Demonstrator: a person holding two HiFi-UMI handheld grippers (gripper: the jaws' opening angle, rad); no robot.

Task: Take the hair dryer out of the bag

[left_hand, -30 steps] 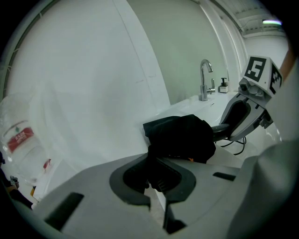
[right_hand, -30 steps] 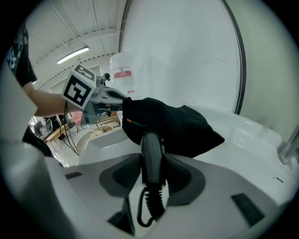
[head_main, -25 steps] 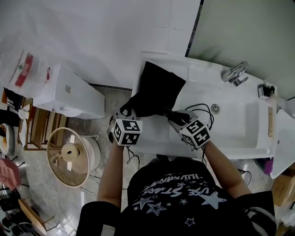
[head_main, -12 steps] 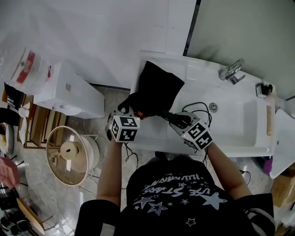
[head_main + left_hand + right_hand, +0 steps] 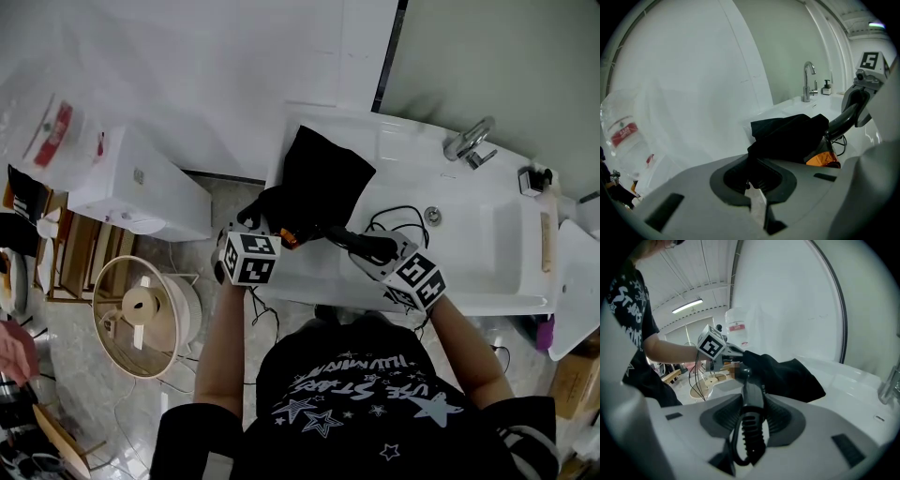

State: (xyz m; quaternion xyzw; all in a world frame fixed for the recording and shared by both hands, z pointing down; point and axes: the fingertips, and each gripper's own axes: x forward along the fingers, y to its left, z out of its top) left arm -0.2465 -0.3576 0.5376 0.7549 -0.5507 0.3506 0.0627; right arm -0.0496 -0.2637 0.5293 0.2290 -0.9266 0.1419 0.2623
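A black bag [image 5: 319,183] lies on the white counter [image 5: 394,150] left of the basin. My left gripper [image 5: 255,223] is shut on the bag's near edge; black fabric [image 5: 751,164] shows pinched between its jaws. My right gripper [image 5: 367,247] is shut on the dark handle of the hair dryer [image 5: 349,240], which shows in the right gripper view [image 5: 751,397] between the pads. The dryer's orange end [image 5: 289,239] peeks out at the bag's mouth, and is also seen orange [image 5: 824,160] in the left gripper view. Its cord [image 5: 401,221] loops on the counter.
A faucet [image 5: 466,142] and a drain [image 5: 431,216] belong to the basin on the right. A white cabinet [image 5: 141,187] and a round wire-framed thing [image 5: 141,314] stand on the floor at the left. A clear plastic bag [image 5: 52,136] lies at far left.
My right gripper has moved right and toward the person with the dryer's handle, and the orange end has come out of the bag's mouth. The left gripper has kept still on the bag.
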